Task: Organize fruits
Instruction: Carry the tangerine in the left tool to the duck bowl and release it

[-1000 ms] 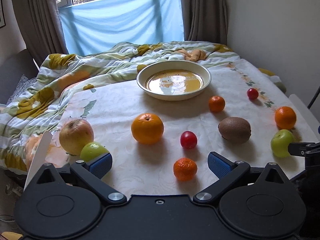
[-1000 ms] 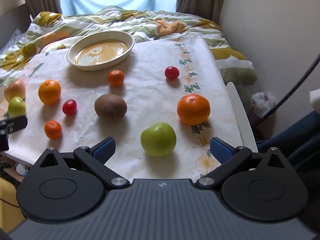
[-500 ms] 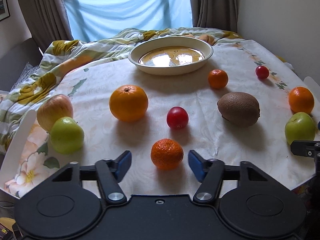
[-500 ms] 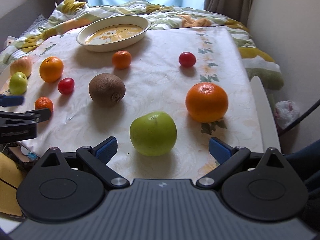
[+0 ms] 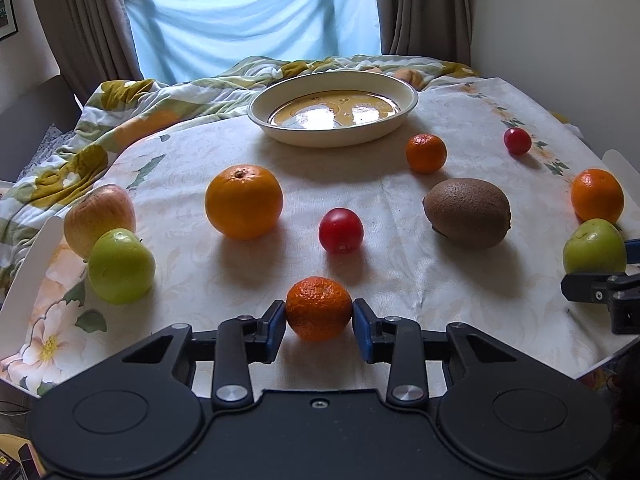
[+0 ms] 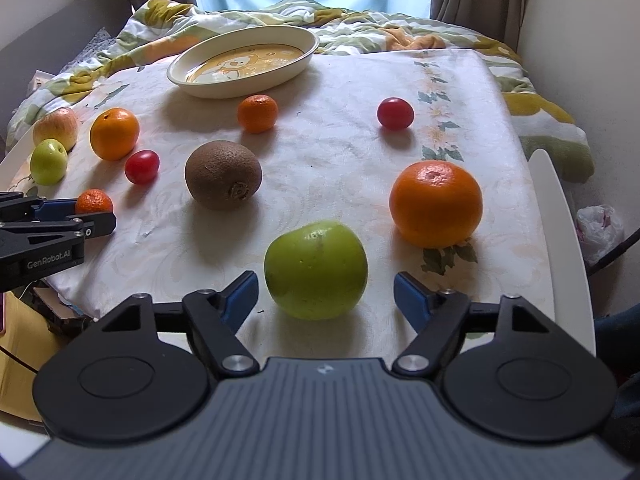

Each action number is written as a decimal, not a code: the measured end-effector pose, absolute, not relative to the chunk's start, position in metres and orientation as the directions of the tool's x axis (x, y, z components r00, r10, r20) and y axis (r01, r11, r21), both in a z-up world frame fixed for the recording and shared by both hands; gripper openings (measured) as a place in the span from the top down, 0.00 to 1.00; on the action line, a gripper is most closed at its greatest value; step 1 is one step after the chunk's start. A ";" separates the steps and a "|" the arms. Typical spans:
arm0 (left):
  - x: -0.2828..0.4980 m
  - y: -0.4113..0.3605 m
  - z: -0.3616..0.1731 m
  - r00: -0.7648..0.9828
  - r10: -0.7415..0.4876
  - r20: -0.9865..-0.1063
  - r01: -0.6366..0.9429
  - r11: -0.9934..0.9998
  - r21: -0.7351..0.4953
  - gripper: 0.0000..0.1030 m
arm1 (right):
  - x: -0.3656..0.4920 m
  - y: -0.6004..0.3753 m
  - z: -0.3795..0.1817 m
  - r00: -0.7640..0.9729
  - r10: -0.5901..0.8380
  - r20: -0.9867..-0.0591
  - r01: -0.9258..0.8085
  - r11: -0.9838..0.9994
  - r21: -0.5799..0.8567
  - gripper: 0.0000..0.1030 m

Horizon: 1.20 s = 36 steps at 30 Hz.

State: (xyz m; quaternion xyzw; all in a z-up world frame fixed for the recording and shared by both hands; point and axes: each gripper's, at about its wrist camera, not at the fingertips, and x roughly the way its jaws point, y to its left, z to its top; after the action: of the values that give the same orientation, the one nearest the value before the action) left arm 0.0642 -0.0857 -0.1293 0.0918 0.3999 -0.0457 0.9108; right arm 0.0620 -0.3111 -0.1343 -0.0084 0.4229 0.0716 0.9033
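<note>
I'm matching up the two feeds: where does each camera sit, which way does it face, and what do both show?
Left wrist: on the left gripper, looking down across the table at the small mandarin pinched between its pads; the right gripper's tip shows at the right edge.
Right wrist: on the right gripper, facing the green apple between its closing, untouching pads.
Shared: bowl, kiwi.

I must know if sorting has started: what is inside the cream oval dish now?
Inside the cream oval dish lies no fruit; only its yellow printed bottom with a bear picture shows. The near wall hides a thin strip of the bottom.
</note>
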 end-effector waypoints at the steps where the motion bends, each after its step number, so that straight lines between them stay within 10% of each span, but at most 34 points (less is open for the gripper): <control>1: 0.064 -0.086 -0.129 0.676 -0.010 -0.737 0.158 0.979 0.131 0.61 | 0.063 -0.311 -0.135 0.632 0.123 -0.765 -0.138 0.989 0.045 0.18; 8: 0.059 -0.087 -0.126 0.671 -0.010 -0.741 0.148 0.982 0.121 0.62 | 0.067 -0.312 -0.133 0.642 0.151 -0.751 -0.154 0.986 0.067 0.33; 36: 0.088 -0.080 0.019 0.795 -0.036 -0.606 0.126 0.986 0.108 0.62 | 0.085 -0.316 -0.014 0.743 0.180 -0.645 -0.216 0.976 0.024 0.33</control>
State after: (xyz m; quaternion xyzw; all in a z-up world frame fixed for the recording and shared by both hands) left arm 0.0878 -0.0805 0.0193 0.0714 0.3173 -0.0429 0.9447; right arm 0.0853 -0.3157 -0.0144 -0.0262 0.3424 0.1061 0.9332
